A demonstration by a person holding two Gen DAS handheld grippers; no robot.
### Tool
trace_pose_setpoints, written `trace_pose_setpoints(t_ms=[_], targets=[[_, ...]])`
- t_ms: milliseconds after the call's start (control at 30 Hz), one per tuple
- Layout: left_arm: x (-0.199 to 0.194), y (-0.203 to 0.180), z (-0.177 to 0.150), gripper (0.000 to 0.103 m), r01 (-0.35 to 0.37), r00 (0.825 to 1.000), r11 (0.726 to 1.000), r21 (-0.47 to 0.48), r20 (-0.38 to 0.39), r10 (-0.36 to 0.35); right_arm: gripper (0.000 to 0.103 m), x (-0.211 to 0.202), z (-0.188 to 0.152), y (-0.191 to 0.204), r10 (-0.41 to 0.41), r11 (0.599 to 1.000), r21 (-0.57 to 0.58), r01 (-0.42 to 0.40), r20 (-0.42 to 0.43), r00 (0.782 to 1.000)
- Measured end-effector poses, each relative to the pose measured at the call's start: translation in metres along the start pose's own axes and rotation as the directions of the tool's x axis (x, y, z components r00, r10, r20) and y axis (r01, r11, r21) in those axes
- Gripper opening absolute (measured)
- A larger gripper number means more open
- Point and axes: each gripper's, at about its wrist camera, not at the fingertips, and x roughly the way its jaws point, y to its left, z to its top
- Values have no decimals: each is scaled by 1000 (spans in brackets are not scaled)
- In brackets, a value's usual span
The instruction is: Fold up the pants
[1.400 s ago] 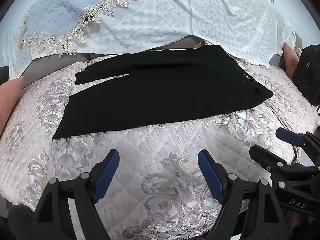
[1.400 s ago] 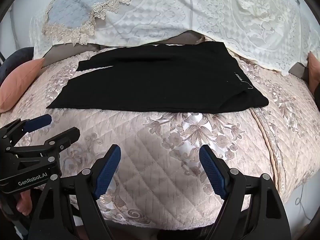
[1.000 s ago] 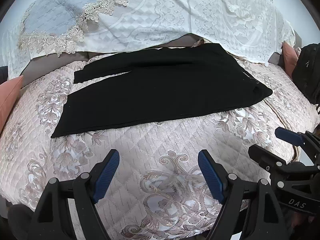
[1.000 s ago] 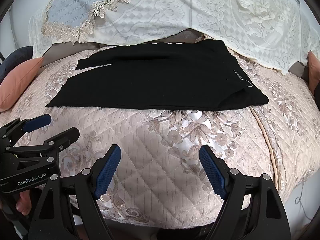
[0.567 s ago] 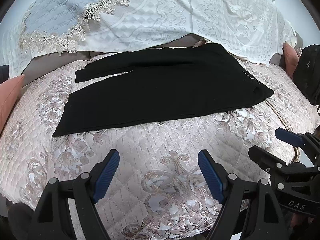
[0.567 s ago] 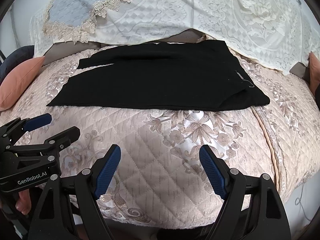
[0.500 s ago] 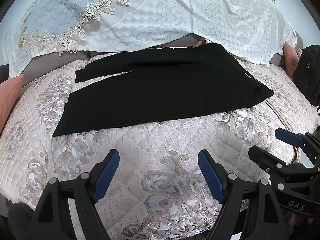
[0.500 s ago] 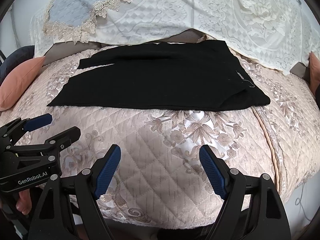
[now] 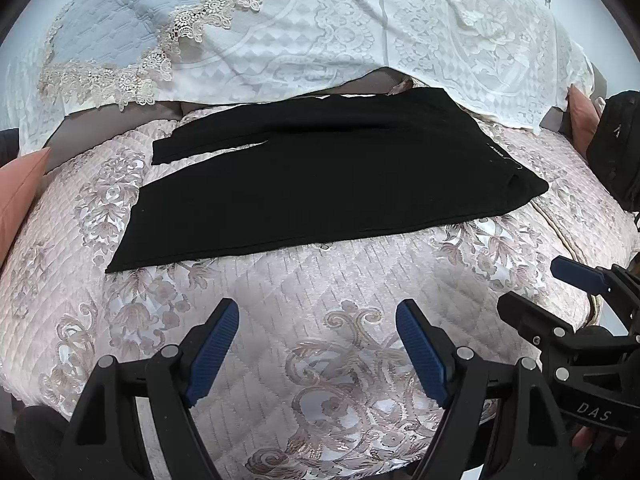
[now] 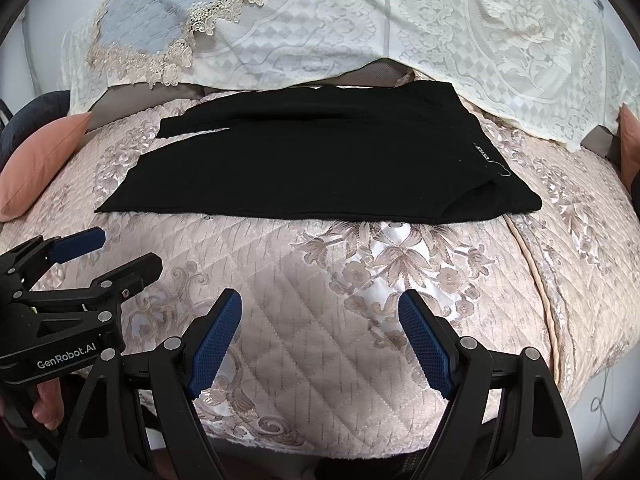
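Observation:
Black pants (image 9: 320, 184) lie flat across the quilted bed, waistband at the right, legs pointing left; one leg lies partly over the other, the far leg's hem (image 9: 160, 152) showing behind. They also show in the right wrist view (image 10: 312, 160). My left gripper (image 9: 318, 324) is open and empty, hovering over the bedspread in front of the pants. My right gripper (image 10: 320, 316) is open and empty, also in front of the pants. Each gripper shows in the other's view, the right one (image 9: 576, 292) and the left one (image 10: 116, 256).
The bed has a pink floral quilted cover (image 9: 320, 280). White lace covers (image 9: 360, 40) drape the pillows behind the pants. A pink cushion (image 10: 40, 160) lies at the left, another (image 10: 630, 140) at the right. A dark bag (image 9: 616, 148) sits at far right.
Both views shift only slightly. The pants have not moved and both grippers stay open.

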Motion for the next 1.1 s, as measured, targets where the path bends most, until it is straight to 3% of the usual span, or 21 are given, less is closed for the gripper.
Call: trace_pose_setpoints(t_ms=[1100], targets=[[-3,-1,3,83,-11,1000,1000,5,28,11,81,-1,3,-1,-5,1000,-7,5,20,1000]])
